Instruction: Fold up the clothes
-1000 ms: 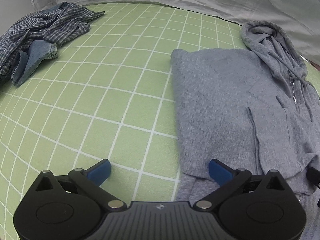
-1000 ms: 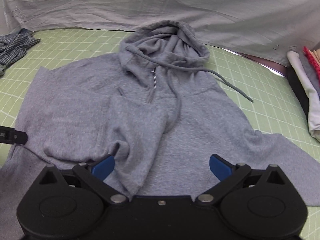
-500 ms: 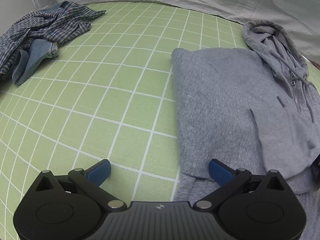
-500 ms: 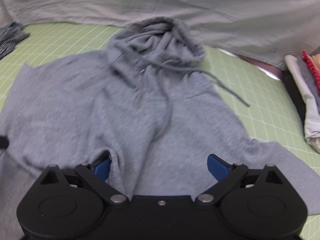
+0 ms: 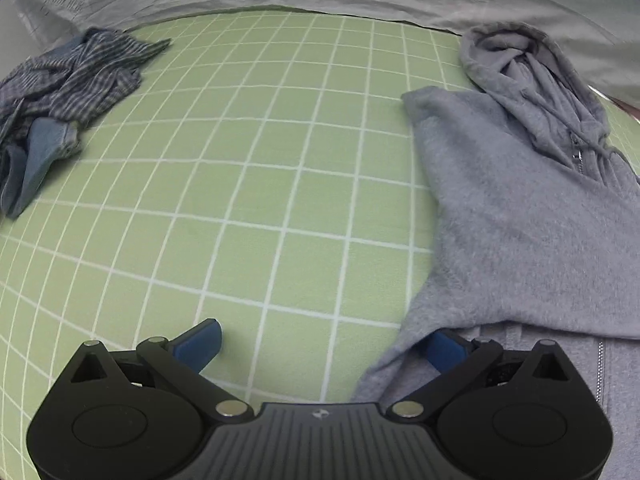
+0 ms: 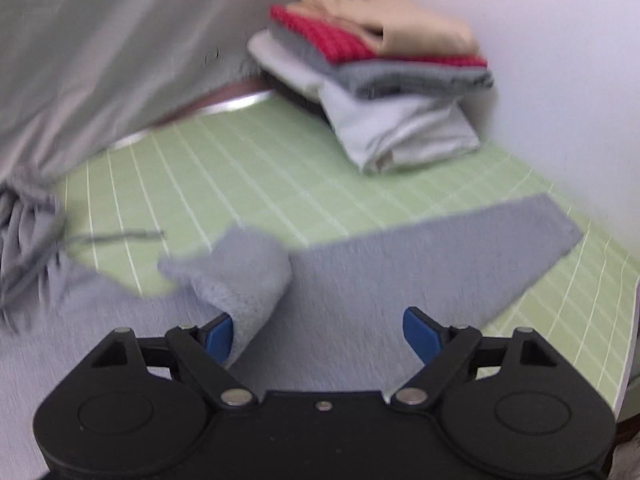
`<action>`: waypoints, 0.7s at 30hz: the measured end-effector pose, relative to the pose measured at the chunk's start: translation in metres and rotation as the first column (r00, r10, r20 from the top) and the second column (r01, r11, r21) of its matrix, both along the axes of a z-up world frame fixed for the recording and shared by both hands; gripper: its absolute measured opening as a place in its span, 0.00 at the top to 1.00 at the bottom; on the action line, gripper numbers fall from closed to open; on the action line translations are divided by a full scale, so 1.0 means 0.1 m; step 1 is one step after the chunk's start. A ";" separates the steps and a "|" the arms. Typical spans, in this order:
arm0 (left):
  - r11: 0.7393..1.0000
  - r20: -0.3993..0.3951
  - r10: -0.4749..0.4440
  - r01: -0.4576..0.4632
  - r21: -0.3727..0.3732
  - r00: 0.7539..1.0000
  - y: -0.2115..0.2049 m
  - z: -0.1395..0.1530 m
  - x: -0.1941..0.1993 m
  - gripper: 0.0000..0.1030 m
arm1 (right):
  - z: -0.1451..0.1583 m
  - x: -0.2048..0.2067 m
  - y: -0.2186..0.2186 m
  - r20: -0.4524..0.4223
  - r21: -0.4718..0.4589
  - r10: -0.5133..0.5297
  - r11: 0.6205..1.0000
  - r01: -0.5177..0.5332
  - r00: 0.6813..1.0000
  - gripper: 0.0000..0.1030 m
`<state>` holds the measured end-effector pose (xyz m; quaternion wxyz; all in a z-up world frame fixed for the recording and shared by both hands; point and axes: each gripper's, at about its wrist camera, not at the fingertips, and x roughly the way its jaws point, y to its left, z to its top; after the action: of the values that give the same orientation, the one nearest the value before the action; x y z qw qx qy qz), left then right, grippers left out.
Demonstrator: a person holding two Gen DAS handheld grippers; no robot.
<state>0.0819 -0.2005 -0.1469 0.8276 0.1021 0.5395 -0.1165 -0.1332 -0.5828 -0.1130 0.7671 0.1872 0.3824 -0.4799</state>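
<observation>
Right now the grey hoodie (image 5: 520,216) is lying spread on the green grid mat (image 5: 256,168), filling the 2 to 4 o'clock part of the left wrist view, its hood bunched up at about 1 o'clock and the zip running down from it. One side is already lying folded in over the body, so the sleeve-folding step looks to be in hand. The left gripper (image 5: 320,344) is hanging wide apart and gripping nothing: one blue pad is sitting over bare mat at 7 o'clock, the other just at the hoodie's lower edge at 5 o'clock.

In the right wrist view, which is blurred, the right gripper (image 6: 320,332) is standing wide as well; its jaws have just been closing a little, with only flat grey cloth below the gap and nothing pinched. The outstretched sleeve (image 6: 460,256) is running out towards 3 o'clock, and a curled-up flap of fabric (image 6: 244,272) is touching the pad at 8 o'clock. A stack of folded clothes (image 6: 376,80) is sitting at 1 o'clock, and crumpled checked and denim garments (image 5: 68,92) are waiting at 10 o'clock in the left view.

Next, I judge, the right claw is needing to settle onto that sleeve, pinch it and carry it across the body.
</observation>
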 end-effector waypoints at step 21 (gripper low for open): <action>0.999 0.034 0.029 -0.029 0.017 0.999 0.06 0.03 0.14 0.00 | -0.08 -0.10 -0.27 0.133 0.033 0.027 0.999 -0.032 0.991 0.79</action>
<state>0.0960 -0.1944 -0.1442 0.8373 0.1033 0.5278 -0.0981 -0.1436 -0.6103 -0.1207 0.7944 0.2263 0.3418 -0.4483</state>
